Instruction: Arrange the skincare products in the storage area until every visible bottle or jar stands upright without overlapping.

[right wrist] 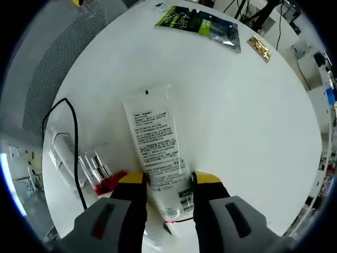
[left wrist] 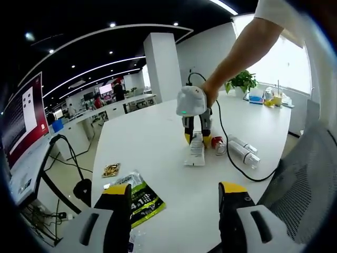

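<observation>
Left gripper [left wrist: 175, 197] hovers over white tabletop [left wrist: 158, 147], fingers apart, nothing between; green sachet [left wrist: 141, 197] by its left finger. Right gripper [right wrist: 168, 182] fingers straddle white tube [right wrist: 157, 150] lying flat mid-tabletop, contact unclear. Red-capped bottle [right wrist: 102, 176] lies just left of tube.

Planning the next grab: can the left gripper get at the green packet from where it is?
Probably yes. The green packet lies flat on the white table just ahead of the open left gripper, beside its left jaw, with nothing between them.
</observation>
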